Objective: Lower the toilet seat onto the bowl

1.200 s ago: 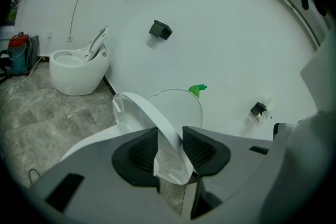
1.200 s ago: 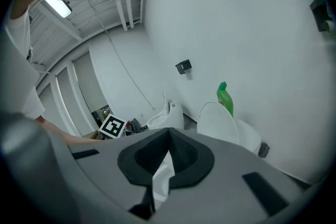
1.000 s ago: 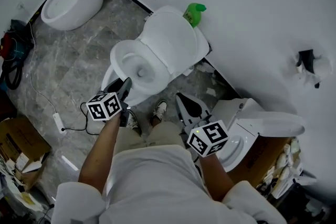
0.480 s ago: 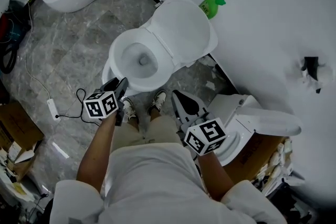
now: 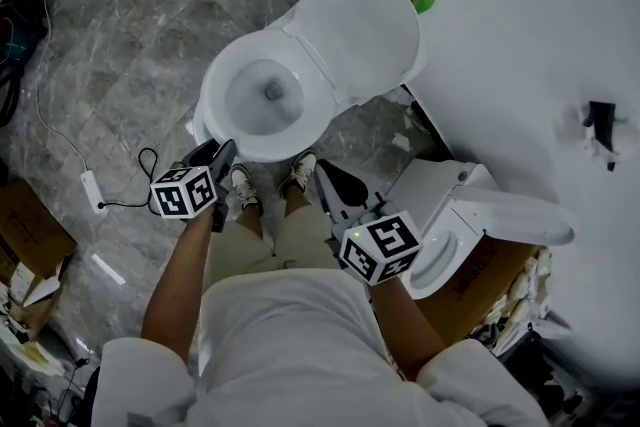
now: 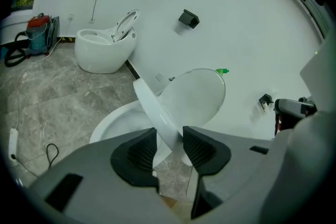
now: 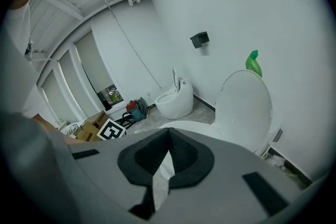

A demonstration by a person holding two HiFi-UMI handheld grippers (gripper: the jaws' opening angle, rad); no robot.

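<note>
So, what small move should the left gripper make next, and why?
Probably bring the left gripper forward and up to the free edge of the toilet seat. The seat stands raised, close to the lid, not on the bowl. The left jaws are apart with nothing gripped and hang short of the bowl, so nothing can be lowered before they reach that edge.

Bright even light, soft shadows, gripper views fisheye-warped, corners black

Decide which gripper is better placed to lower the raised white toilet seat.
Probably left: the left gripper has jaws apart, framing the raised white toilet seat; the right gripper is shut.
</note>
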